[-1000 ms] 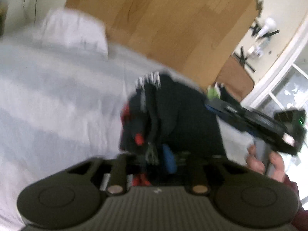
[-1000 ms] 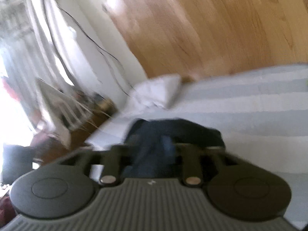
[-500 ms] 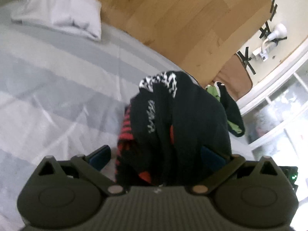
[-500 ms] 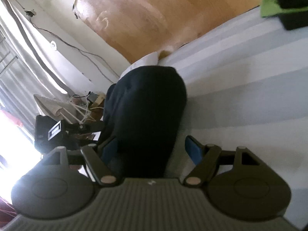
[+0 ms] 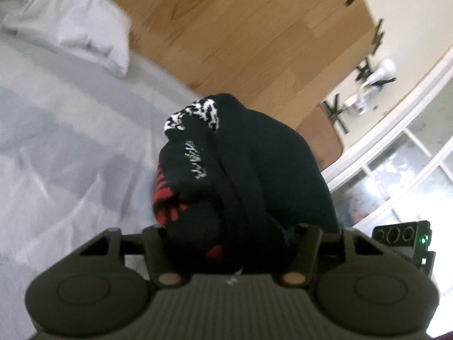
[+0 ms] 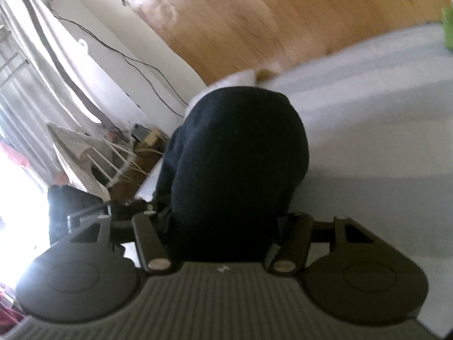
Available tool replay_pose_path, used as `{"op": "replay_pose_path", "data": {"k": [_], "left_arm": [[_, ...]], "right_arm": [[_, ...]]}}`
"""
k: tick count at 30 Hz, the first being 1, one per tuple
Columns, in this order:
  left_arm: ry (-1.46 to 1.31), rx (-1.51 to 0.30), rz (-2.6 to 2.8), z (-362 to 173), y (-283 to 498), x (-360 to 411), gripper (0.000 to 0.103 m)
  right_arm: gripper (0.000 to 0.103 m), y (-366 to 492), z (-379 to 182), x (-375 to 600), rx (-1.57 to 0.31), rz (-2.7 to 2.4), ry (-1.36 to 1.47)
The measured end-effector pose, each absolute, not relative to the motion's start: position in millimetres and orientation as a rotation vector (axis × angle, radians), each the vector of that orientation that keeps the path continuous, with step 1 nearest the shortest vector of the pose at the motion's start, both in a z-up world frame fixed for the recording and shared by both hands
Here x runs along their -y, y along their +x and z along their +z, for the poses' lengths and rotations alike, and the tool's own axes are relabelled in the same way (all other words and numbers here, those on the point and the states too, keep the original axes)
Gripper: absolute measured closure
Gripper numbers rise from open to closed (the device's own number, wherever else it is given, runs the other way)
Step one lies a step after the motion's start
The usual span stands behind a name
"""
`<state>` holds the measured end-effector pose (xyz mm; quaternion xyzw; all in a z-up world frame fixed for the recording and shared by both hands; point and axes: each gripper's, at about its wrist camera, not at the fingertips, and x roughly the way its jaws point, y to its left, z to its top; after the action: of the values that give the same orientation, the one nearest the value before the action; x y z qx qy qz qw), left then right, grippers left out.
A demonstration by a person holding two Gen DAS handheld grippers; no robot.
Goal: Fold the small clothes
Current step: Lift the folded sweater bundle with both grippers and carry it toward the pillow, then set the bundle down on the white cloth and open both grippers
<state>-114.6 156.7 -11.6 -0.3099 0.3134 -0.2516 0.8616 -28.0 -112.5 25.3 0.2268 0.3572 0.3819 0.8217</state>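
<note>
A bundled black garment (image 5: 249, 175) with white and red patterned patches fills the jaws of my left gripper (image 5: 232, 235), which is shut on it above the grey-striped bed sheet (image 5: 65, 141). In the right wrist view the same dark garment (image 6: 237, 153) bulges up between the fingers of my right gripper (image 6: 226, 226), which is shut on it. Both sets of fingertips are hidden by the cloth.
A white pillow (image 5: 76, 25) lies at the bed's far end against a wooden headboard (image 5: 240, 36). A green item (image 6: 447, 25) sits at the bed's far right edge. A drying rack (image 6: 93, 153) and cables stand beside the bed. The other gripper's body (image 5: 405, 240) shows at right.
Both grippers were shut a second ago, opened wide around the garment half a second ago, and have now closed in on the bundle again. The views are blurred by motion.
</note>
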Motion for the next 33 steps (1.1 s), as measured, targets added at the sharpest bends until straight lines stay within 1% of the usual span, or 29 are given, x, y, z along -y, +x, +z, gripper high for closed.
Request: {"op": "replay_pose_path", "data": {"k": [4,8,13,17,22,26,28,30,31,32,33], "left_arm": [[-0.616,-0.518,-0.522,22,-118,-171,0.048],[-0.592,-0.437,-0.491,50,-109,-195,0.048],[-0.590,-0.394,-0.429,67,-93,-215,0.048],[-0.584,-0.396,-0.381,69,-79,-224,0.049],[-0.545,-0.367,-0.284,99,-38,-256,0.049],[-0.487,-0.320,-0.197,124,7,-283,0.047],[-0.474,-0.325,-0.134,120,36,-294,0.048],[-0.465,-0.366,-0.044,95,70,-304,0.047],[-0.475,-0.412,-0.002,77,87,-310,0.047],[-0.489,-0.481,0.046,56,105,-315,0.049],[-0.506,-0.586,0.110,27,125,-321,0.051]], "right_arm": [[0.040,-22,56,97,-0.637,0.881,0.457],[0.040,2,79,73,-0.582,0.952,0.428],[0.040,32,91,46,-0.556,0.996,0.412],[0.040,50,91,32,-0.567,1.019,0.410],[0.040,93,106,-2,-0.532,1.088,0.388],[0.039,147,114,-38,-0.480,1.115,0.427],[0.039,175,102,-54,-0.498,1.108,0.461],[0.038,206,75,-77,-0.552,1.069,0.463],[0.038,219,57,-88,-0.610,1.032,0.457],[0.038,234,33,-103,-0.707,0.977,0.439],[0.038,244,10,-113,-0.796,0.916,0.406]]}}
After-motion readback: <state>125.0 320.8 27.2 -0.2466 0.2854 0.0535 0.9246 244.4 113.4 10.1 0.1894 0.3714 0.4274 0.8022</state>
